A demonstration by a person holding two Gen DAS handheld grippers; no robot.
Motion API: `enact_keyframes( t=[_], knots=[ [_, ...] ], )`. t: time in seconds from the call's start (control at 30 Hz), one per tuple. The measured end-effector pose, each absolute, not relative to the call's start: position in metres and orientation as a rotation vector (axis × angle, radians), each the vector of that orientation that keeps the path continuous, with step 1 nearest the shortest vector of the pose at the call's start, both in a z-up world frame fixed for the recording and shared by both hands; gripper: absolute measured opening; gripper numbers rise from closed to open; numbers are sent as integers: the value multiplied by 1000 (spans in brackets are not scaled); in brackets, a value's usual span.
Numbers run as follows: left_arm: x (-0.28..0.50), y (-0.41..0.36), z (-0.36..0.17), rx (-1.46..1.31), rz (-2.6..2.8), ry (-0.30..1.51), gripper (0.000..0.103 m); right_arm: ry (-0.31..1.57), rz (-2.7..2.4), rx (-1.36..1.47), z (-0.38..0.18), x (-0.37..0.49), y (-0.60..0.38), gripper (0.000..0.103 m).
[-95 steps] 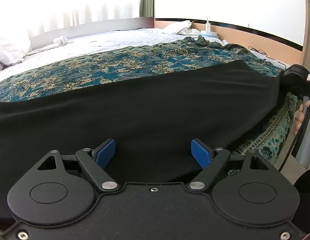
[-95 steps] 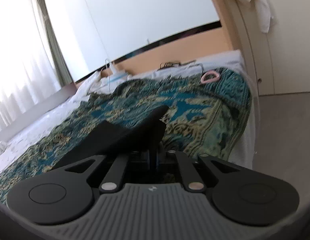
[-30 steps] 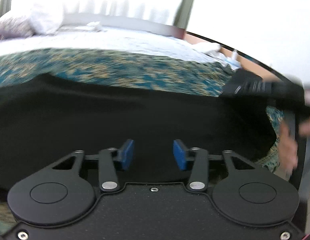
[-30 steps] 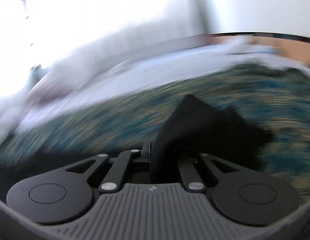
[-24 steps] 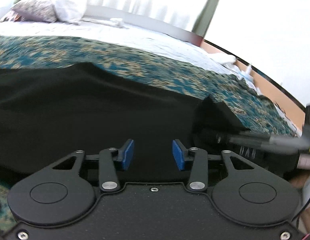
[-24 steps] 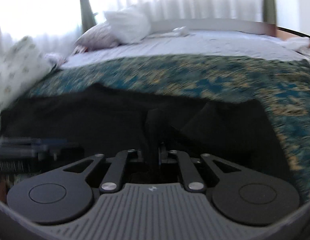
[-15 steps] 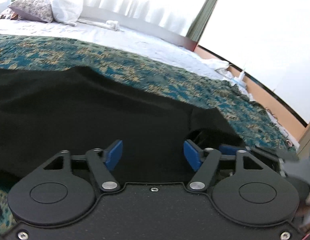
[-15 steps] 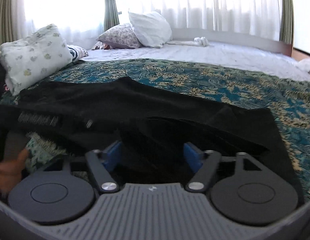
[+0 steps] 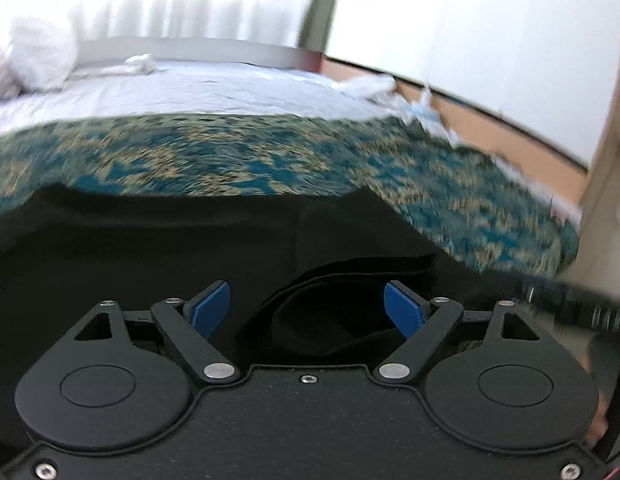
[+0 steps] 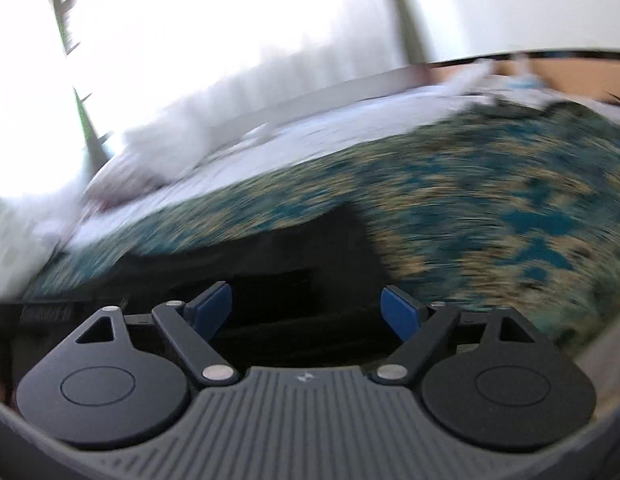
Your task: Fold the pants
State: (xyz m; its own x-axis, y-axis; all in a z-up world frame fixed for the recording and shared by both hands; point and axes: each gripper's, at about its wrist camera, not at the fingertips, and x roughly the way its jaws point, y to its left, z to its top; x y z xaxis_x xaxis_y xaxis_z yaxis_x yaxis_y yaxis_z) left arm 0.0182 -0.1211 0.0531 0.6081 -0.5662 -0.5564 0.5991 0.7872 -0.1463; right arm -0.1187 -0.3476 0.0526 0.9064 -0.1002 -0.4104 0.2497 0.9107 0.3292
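The black pants (image 9: 150, 248) lie folded on the teal patterned bedspread (image 9: 230, 156). A folded end of the cloth with layered edges (image 9: 350, 276) lies just ahead of my left gripper (image 9: 308, 308), which is open and empty, blue pads wide apart over the fabric. My right gripper (image 10: 306, 308) is open and empty above the pants (image 10: 302, 256), near their right edge. The right wrist view is blurred by motion.
White sheets and pillows (image 9: 42, 56) lie at the far side of the bed by the curtained window. A wooden baseboard (image 9: 490, 128) runs along the right wall. The other gripper's black body (image 9: 574, 304) shows at the right edge of the left wrist view.
The right gripper carried the pants' end leftward over the rest, then opened and let it go. Both grippers have since swung right and the left one has opened wider.
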Motion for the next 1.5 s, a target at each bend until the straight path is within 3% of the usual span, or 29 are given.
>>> enact_keyframes(
  t=[0.07,0.13,0.27,0.33,0.47,0.77,1.07,1.17,1.23,1.5],
  knots=[
    [21,-139,49,146,-639,635,81,377,-251,401,50,-119,-357,89],
    [24,-150,41,214,-583,681,55,369,-297,361,48,-116,-358,89],
    [19,-135,28,150,-563,725,46,397,-330,222,41,-102,-345,89],
    [13,-125,28,145,-520,720,32,424,-320,187,38,-95,-339,89],
    [11,-102,30,114,-441,709,21,528,-325,112,30,-73,-328,89],
    [23,-68,33,114,-354,710,21,576,-265,-11,19,-66,-301,91],
    [38,-47,31,158,-261,709,22,457,-216,54,25,-86,-303,99],
    [38,-41,33,174,-263,714,29,505,-239,80,22,-79,-309,99],
    [36,-39,35,195,-252,717,42,538,-249,44,18,-74,-305,99],
    [25,-29,49,255,-179,687,53,537,-268,4,16,-72,-299,102]
  ],
)
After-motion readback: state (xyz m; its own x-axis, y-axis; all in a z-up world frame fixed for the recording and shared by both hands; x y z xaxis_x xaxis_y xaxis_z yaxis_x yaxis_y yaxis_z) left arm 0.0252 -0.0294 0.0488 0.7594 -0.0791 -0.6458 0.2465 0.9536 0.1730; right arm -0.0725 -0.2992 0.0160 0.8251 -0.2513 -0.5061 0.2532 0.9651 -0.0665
